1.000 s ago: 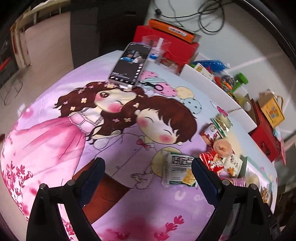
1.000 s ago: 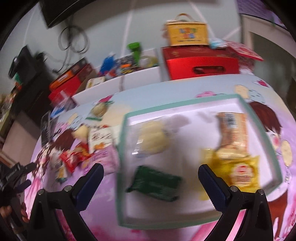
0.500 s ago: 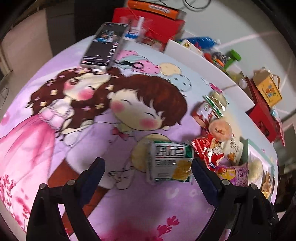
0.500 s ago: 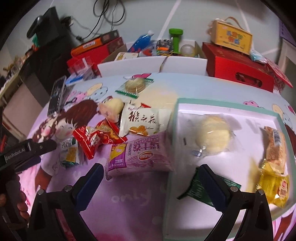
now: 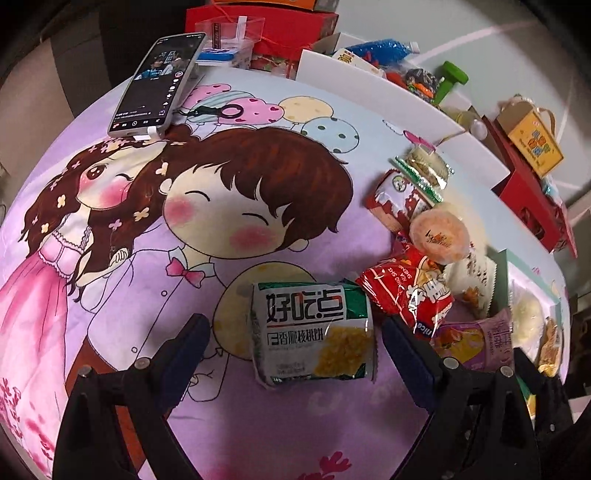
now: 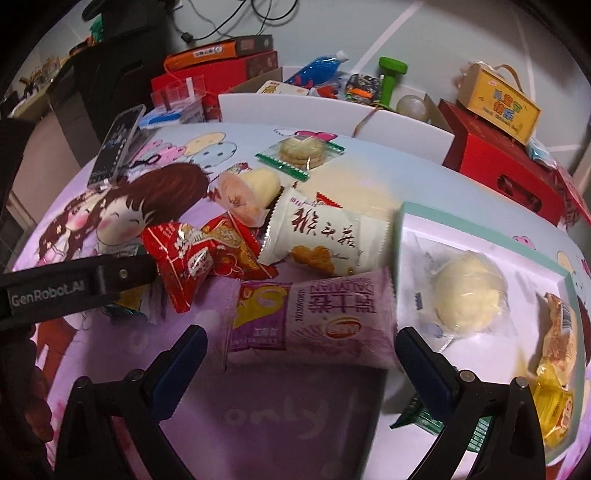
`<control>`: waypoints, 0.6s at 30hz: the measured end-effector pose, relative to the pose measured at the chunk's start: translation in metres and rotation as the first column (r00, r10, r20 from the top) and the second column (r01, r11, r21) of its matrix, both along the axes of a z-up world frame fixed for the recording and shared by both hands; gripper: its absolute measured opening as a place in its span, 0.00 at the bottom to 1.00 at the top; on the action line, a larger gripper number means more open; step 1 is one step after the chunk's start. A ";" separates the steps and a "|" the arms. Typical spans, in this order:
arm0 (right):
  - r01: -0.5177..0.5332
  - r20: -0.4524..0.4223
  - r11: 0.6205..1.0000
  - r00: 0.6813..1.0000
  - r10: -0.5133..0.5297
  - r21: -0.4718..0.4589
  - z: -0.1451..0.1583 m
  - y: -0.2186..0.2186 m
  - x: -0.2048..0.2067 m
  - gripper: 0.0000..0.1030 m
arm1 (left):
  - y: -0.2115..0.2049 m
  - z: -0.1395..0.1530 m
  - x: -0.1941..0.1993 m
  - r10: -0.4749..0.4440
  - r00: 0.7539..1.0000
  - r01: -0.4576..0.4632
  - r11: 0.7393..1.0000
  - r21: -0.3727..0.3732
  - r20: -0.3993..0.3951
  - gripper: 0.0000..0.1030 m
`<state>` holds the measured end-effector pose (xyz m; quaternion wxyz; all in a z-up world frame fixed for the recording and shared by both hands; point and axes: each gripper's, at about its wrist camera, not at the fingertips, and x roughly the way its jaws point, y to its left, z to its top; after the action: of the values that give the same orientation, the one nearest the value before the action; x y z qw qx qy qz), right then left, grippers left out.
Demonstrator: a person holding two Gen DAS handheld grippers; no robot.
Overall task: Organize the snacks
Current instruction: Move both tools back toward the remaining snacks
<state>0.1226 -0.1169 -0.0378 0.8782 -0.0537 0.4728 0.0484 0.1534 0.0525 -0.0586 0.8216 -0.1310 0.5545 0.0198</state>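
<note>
My left gripper (image 5: 295, 339) is open, its jaws on either side of a green-and-white snack packet (image 5: 314, 332) lying on the cartoon tablecloth. My right gripper (image 6: 301, 350) is open around a purple snack packet (image 6: 314, 317) that lies beside the mint-rimmed white tray (image 6: 480, 236). The tray holds a wrapped cream bun (image 6: 467, 291), a brown bar (image 6: 561, 336), a yellow packet (image 6: 554, 406) and a green packet (image 6: 424, 417). Loose snacks lie left of the tray: a white packet (image 6: 325, 236), red packets (image 6: 192, 254), a pink round cake (image 6: 240, 199) and wrapped cookies (image 6: 301, 149). The left gripper also shows in the right wrist view (image 6: 81, 284).
A phone (image 5: 159, 85) lies at the table's far left corner. White boxes (image 6: 332, 110) with toys, red boxes (image 6: 506, 162) and a yellow carton (image 6: 498, 107) line the far edge. A clear plastic box (image 5: 229, 33) stands behind the phone.
My left gripper moved forward and down until the green-and-white packet lies between its jaws. My right gripper swung left off the tray and came down over the purple packet.
</note>
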 end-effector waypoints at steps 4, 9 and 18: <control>-0.017 0.021 0.996 1.000 0.019 -0.090 -0.006 0.010 0.002 1.00 | 0.001 -0.003 0.001 0.001 1.000 -0.001 1.000 0.015 0.009 0.92; -0.028 0.040 0.989 0.999 0.034 -0.142 -0.010 0.016 0.002 1.00 | 0.000 -0.004 0.000 -0.002 1.000 0.002 1.000 0.023 0.006 0.92; -0.072 0.062 0.980 0.995 0.085 -0.185 -0.009 0.029 -0.004 0.93 | 0.004 -0.003 -0.001 0.012 1.000 -0.011 0.999 0.050 -0.014 0.92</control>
<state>0.1186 -0.0880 -0.0468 0.8829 -0.1541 0.4420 0.0376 0.1527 0.0565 -0.0621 0.8205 -0.1136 0.5588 0.0391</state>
